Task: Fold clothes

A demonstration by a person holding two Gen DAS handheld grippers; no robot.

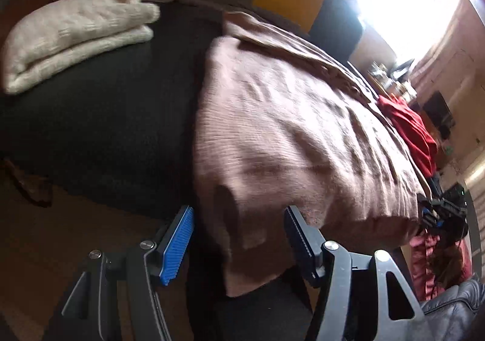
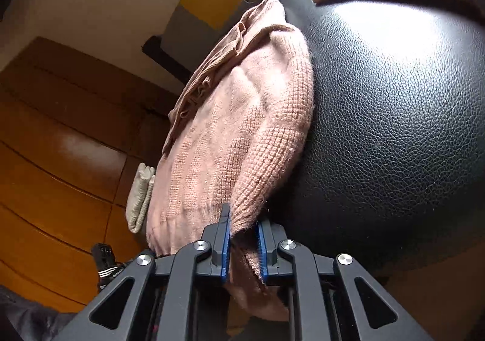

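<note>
pink knitted sweater lies spread on the black leather seat w/ its hem over the edge, prob so the right gripper can pinch one corner while the left gripper hangs spread wide at the other

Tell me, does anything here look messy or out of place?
Mostly the pink sweater: it lies rumpled, and its near edge hangs over the edge of the black leather surface. The right hand-held gripper pinches that edge; the left hand-held gripper is open. The cream sweater is neatly folded.
</note>
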